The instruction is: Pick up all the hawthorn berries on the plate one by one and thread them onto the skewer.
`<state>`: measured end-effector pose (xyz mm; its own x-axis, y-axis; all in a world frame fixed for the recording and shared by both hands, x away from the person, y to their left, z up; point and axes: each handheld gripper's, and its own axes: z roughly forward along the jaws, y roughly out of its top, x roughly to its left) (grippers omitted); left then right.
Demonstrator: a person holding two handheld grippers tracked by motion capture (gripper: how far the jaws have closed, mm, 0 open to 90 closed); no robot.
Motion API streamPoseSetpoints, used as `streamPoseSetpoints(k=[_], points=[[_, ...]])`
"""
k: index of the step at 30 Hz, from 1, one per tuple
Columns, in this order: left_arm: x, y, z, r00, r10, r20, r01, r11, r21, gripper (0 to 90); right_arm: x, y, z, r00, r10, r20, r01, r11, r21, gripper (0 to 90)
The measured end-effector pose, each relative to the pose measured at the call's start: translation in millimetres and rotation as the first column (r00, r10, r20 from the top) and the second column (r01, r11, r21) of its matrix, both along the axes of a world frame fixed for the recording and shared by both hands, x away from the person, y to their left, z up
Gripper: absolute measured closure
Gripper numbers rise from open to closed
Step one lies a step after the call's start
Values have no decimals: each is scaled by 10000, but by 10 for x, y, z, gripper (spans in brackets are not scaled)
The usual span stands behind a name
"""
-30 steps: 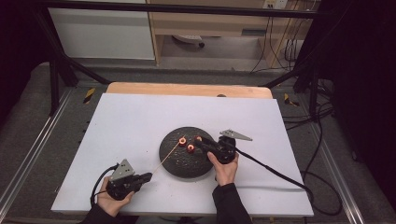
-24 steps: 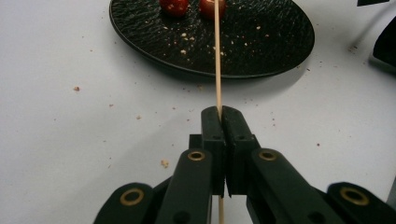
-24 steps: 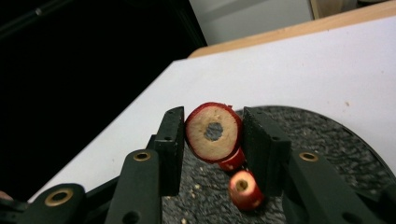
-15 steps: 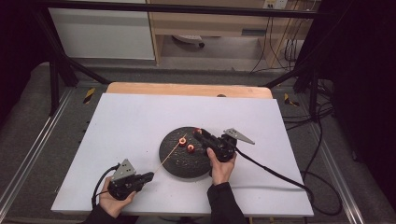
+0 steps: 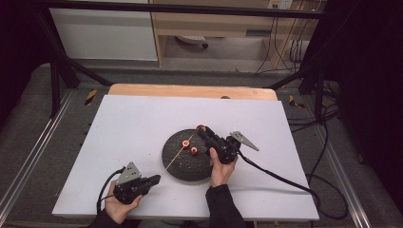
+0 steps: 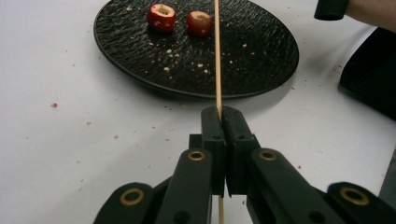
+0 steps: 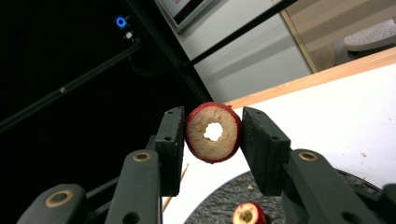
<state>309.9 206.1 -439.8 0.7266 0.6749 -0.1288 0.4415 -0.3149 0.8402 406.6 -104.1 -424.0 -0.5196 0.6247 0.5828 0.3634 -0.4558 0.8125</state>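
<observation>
The left gripper (image 6: 219, 116) is pinching a skewer (image 6: 217, 56) reaching over the plate (image 5: 177, 164), the right gripper (image 7: 212, 135) is clamping one cored fruit (image 7: 213, 132) above it, unthreaded, while two fruits (image 6: 161, 17) are waiting on the plate.

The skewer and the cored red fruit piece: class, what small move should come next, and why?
Probably bring the fruit piece in the right gripper to the skewer tip and line up its hole. The left gripper is shut on the skewer, and the fruit is clamped with its hole open, above the plate.
</observation>
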Motion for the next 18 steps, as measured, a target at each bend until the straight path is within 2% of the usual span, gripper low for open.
streamPoseSetpoints(k=[4, 11, 18], points=[[-3, -34, -3, 10000, 38, -37, -38, 10000, -91, 879, -4, 19, -15, 9997, -187, 141, 182, 9992, 368, 610], [-10, -79, -4, 10000, -4, -68, 2, 9995, -301, 879, -5, 39, -45, 9988, -346, 343, 326, 9978, 570, 609], [-12, -108, -4, 9999, 7, -103, -12, 9990, -458, 880, -8, 45, -57, 9989, -312, 358, 287, 9973, 674, 609]])
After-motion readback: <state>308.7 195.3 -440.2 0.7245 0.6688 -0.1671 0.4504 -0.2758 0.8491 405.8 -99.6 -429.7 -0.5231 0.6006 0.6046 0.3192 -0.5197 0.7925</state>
